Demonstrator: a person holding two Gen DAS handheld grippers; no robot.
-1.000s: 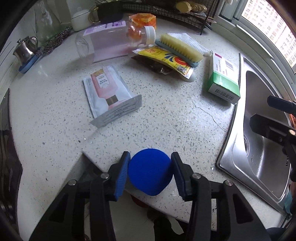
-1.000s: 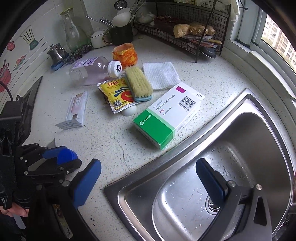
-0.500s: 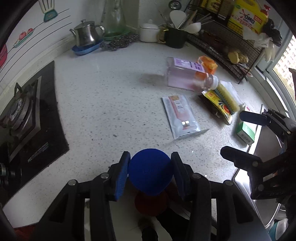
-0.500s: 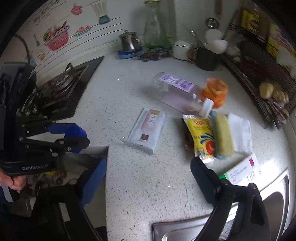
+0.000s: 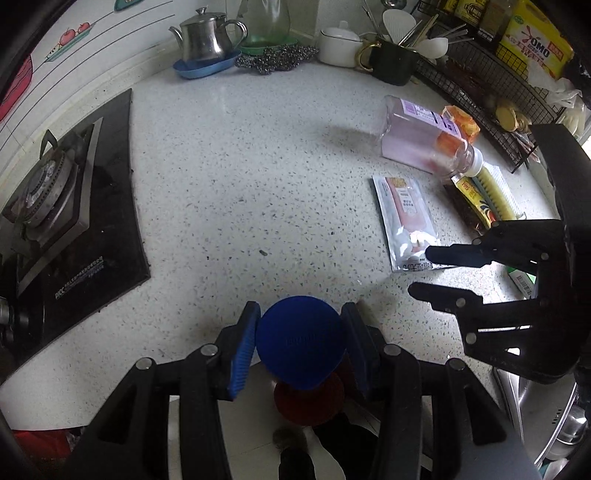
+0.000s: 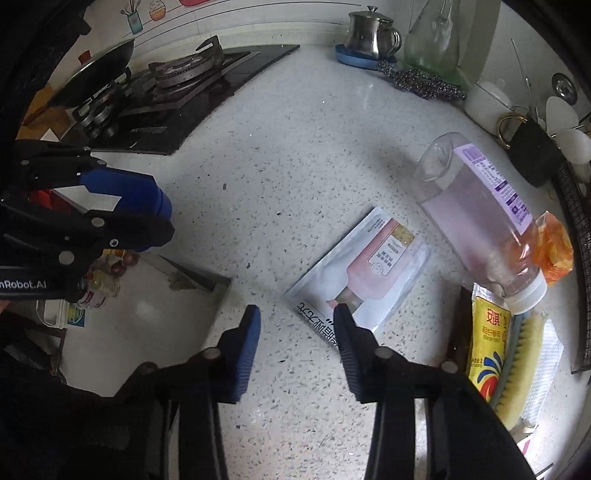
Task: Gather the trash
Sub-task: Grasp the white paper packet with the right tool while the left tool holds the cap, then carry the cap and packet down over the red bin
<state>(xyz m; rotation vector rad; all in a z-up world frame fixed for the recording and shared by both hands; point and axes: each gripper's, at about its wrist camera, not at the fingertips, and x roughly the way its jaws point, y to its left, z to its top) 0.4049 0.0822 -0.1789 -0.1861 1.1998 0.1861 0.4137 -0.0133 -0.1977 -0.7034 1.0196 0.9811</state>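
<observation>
From the left wrist camera, the left gripper (image 5: 301, 345) was clenched on a round blue cap (image 5: 301, 341), its blue pads pressed against either side. It hung over the front edge of the speckled white countertop (image 5: 240, 177), with the floor and a dark red round object (image 5: 308, 402) visible below. A black gas stove (image 5: 70, 206) sat at the left. A steel teapot (image 5: 203, 37) on a blue dish stood at the back wall beside a metal scouring pad (image 5: 275, 61). To the right lay a flat white and pink sachet (image 5: 408, 221), and beyond it a clear bottle (image 5: 424, 142) on its side with a white cap. An orange wrapper (image 5: 461, 123) lay behind the bottle. A yellow packet (image 5: 476, 199) and a yellow scrubbing brush (image 5: 496, 195) lay near it. The right gripper (image 5: 424, 271) entered from the right, its fingers parted, just at the near end of the sachet.

From the right wrist camera, the right gripper (image 6: 297, 325) was released and empty, fingers spread. Its right finger overlapped the near corner of the sachet (image 6: 364, 273), which lay flat on the countertop (image 6: 295, 147). The bottle (image 6: 484, 218) lay to the right, touching the orange wrapper (image 6: 554, 247). The yellow packet (image 6: 487, 350) and brush (image 6: 524, 369) lay below it. At the left, the left gripper (image 6: 147, 218) held the blue cap (image 6: 129, 192) over the counter's edge. The stove (image 6: 177, 81) and teapot (image 6: 373, 33) sat at the back.
</observation>
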